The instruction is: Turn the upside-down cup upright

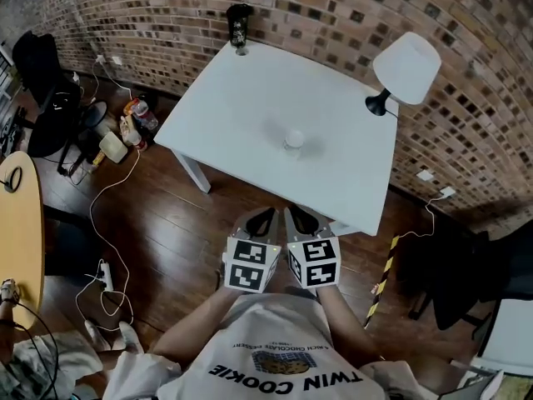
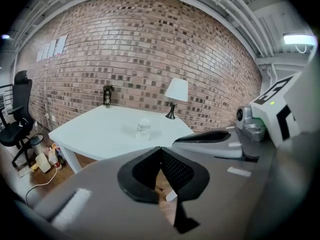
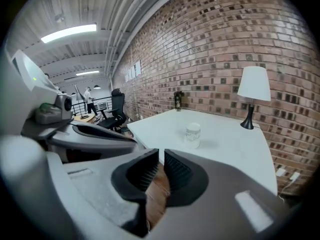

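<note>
Holding the two tools side by side in front of your chest, you stand short of the table, over the wooden floor. The left tool is clenched: its jaw tips meet and nothing lies between them. The right tool is clenched to a thin slit, with nothing between its jaws. Both point toward the table and are well apart from it. The cup stands alone near the middle of the table, untouched. Which end faces up cannot be made out. A white-shaded lamp stands at the table's right edge beside the brick wall. A dark bottle stands at the far corner.
</note>
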A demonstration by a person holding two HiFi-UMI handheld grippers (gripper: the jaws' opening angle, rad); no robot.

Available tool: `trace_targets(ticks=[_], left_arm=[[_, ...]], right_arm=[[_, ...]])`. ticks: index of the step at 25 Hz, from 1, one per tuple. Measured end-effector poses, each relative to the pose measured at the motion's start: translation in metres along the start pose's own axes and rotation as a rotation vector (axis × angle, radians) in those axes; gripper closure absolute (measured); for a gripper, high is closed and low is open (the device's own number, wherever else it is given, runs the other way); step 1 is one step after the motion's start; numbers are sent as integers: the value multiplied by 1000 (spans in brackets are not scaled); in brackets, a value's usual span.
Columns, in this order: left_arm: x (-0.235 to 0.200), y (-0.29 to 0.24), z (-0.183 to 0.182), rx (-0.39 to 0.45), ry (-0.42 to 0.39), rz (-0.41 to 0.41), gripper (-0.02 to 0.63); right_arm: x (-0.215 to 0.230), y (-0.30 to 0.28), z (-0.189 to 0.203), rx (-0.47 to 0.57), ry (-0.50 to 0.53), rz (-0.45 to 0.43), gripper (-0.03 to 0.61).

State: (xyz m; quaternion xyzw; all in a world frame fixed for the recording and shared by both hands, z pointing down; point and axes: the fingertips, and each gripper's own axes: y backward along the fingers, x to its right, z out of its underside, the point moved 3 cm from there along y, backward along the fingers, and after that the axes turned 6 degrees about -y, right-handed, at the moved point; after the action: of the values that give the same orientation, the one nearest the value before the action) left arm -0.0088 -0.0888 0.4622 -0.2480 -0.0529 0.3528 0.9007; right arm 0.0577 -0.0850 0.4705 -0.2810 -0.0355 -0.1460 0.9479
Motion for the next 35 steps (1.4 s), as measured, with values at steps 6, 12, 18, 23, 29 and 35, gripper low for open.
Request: trace_targets(ticks=[6,12,18,23,29,35], left_arm=[[-30,-18,4,-15,47,57,607],[-56,-40,-12,2,79,70,607],[-91,-60,-23,-21,90,1,607],[-112,-79,-40,-27,80,-51,607],[-117,-105,-50,-45,80,-65,607],[-114,-116,-49,-54,78,-63,607]], right_arm=[[19,-39,-23,-14,-6,73,509],[59,-93,-36,-49,-48,103,445],[99,-142,-39,-8,-53,145,314],[110,-172,-44,11,-35,118,278],[118,-195,-42,-45,-8,57,278],[120,-202,-32,-77,68,32,279]])
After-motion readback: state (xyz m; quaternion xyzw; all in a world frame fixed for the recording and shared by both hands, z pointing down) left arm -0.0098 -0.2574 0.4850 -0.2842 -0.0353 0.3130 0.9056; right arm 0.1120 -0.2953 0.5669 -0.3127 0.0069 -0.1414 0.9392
